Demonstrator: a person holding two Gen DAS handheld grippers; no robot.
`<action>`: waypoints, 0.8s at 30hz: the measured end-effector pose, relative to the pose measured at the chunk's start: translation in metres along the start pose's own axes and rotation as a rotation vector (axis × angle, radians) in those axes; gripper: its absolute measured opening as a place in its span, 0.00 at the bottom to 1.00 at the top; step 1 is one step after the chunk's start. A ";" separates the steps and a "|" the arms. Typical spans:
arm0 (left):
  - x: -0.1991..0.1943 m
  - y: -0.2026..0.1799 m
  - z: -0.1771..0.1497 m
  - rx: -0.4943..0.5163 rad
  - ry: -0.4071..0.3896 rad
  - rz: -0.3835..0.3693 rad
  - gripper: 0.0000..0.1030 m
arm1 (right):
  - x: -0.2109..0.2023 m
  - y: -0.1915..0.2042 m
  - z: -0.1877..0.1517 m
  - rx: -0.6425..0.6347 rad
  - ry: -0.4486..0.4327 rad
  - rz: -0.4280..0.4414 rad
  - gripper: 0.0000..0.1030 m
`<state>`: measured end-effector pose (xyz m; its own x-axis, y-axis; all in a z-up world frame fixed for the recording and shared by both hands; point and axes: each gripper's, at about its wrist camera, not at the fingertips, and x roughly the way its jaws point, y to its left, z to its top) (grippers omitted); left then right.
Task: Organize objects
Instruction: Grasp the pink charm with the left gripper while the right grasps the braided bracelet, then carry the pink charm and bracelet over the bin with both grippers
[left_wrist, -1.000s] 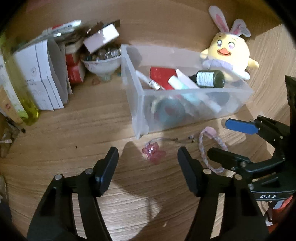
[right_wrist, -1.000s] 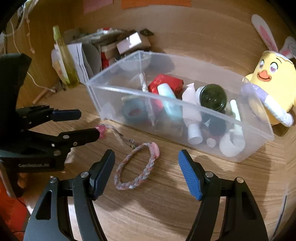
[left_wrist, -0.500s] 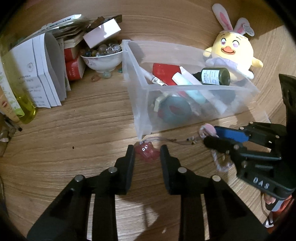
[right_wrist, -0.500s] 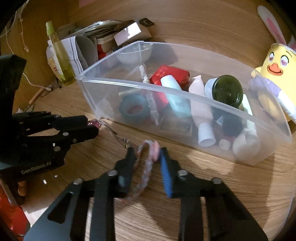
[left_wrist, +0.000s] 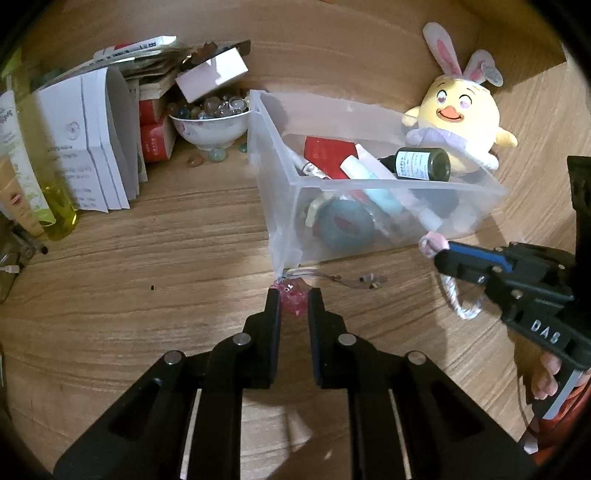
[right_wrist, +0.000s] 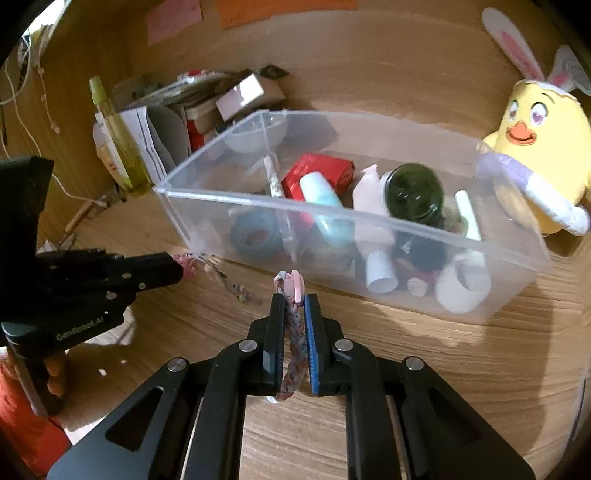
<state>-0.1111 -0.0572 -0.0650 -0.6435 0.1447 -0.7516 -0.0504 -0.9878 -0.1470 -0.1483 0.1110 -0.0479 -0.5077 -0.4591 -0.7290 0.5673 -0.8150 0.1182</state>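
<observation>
My left gripper is shut on a small pink charm with a thin beaded string, just in front of the near corner of a clear plastic bin. My right gripper is shut on a braided pink-and-grey bracelet, held squeezed flat between the fingers in front of the bin's long wall. In the left wrist view the bracelet hangs from the right gripper. In the right wrist view the charm sits at the left gripper's tip.
The bin holds a red box, a green bottle, tubes and a tape roll. A yellow plush chick sits behind it. Booklets, a bowl of marbles and a yellow bottle stand at the left.
Both grippers moved forward and closed: the left one on the pink charm, the right one on the bracelet. The bracelet is now lifted and squeezed flat.
</observation>
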 end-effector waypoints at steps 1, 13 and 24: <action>-0.002 -0.001 -0.001 0.000 -0.003 -0.002 0.13 | -0.004 -0.001 0.000 0.006 -0.007 0.001 0.09; -0.039 -0.016 0.003 0.000 -0.091 -0.030 0.13 | -0.045 -0.004 0.005 0.013 -0.099 -0.010 0.09; -0.075 -0.037 0.027 0.024 -0.198 -0.062 0.13 | -0.074 -0.014 0.015 0.023 -0.193 -0.018 0.09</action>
<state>-0.0813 -0.0332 0.0141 -0.7763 0.1940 -0.5998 -0.1116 -0.9787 -0.1722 -0.1284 0.1514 0.0148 -0.6338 -0.5024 -0.5881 0.5435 -0.8303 0.1234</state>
